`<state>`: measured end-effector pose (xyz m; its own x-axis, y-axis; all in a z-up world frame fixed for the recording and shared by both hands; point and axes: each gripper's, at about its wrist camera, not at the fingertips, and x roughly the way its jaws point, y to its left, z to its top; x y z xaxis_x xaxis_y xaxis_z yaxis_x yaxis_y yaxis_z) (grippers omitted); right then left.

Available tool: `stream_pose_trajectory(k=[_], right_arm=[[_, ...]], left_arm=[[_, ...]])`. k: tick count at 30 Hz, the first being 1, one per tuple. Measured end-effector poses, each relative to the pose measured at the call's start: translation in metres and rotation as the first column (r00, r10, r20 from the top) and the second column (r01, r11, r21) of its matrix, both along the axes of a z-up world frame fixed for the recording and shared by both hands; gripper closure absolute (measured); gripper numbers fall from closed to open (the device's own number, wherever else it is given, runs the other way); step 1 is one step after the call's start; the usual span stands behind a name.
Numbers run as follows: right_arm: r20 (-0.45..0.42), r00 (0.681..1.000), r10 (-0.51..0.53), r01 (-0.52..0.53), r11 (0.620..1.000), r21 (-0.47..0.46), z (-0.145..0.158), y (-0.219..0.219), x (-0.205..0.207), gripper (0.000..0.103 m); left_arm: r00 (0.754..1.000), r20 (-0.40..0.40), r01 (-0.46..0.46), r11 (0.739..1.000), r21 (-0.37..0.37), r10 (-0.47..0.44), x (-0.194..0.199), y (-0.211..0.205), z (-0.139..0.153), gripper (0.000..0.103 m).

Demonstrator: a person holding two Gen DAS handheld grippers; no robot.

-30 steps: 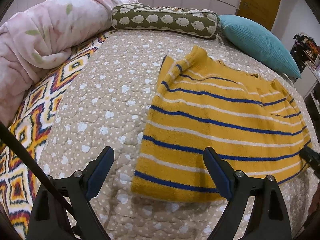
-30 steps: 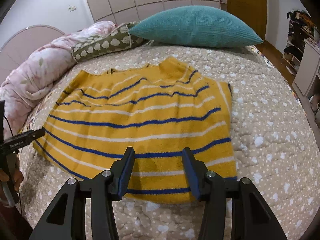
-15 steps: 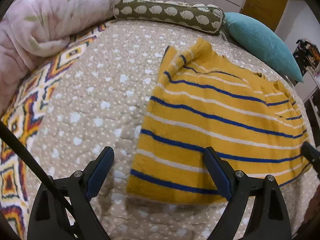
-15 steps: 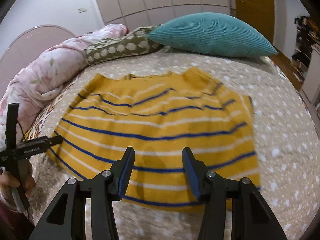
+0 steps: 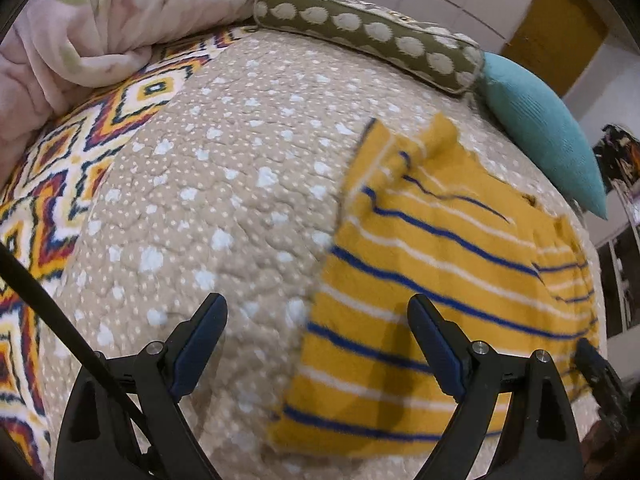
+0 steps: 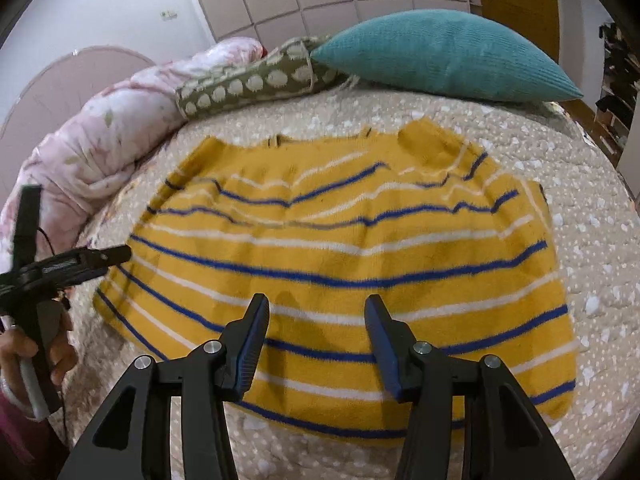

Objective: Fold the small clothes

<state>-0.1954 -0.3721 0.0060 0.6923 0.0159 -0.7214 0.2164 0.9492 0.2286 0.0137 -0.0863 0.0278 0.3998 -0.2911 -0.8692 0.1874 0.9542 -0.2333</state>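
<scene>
One yellow sweater (image 6: 344, 256) with blue and white stripes lies flat on the bed (image 5: 224, 200), ahead of both tools. Two pillows beyond. Left tool (image 5: 316, 336) spread wide, empty; right tool (image 6: 316, 336) opening above the hem.

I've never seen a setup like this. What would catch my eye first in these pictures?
A bright yellow sweater with blue and white stripes lies spread flat in the middle of a dotted beige quilt. A teal pillow sits behind it at the bed's head. Two black, empty grippers hover over its near edge.
</scene>
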Motion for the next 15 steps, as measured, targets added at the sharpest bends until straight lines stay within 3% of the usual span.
stream_pose_trajectory(k=[2, 6, 9, 15], right_arm=[[0.046, 0.999, -0.015, 0.014, 1.000, 0.012, 0.007, -0.003, 0.001, 0.039], [0.064, 0.998, -0.004, 0.004, 1.000, 0.004, 0.010, -0.003, 0.018, 0.039], [0.061, 0.998, 0.013, -0.012, 1.000, -0.022, 0.007, 0.002, 0.038, 0.050], [0.028, 0.999, 0.017, -0.016, 0.999, -0.042, -0.011, 0.005, 0.080, 0.051]], left_arm=[[1.000, 0.008, -0.010, 1.000, -0.010, 0.010, 0.009, 0.001, -0.001, 0.012], [1.000, -0.024, 0.004, 1.000, -0.019, -0.004, 0.025, -0.003, -0.011, 0.012], [0.999, -0.041, 0.013, 1.000, -0.012, -0.014, 0.032, -0.008, -0.018, 0.009], [0.999, -0.038, 0.032, 0.999, -0.008, -0.032, 0.035, -0.017, -0.022, 0.004]])
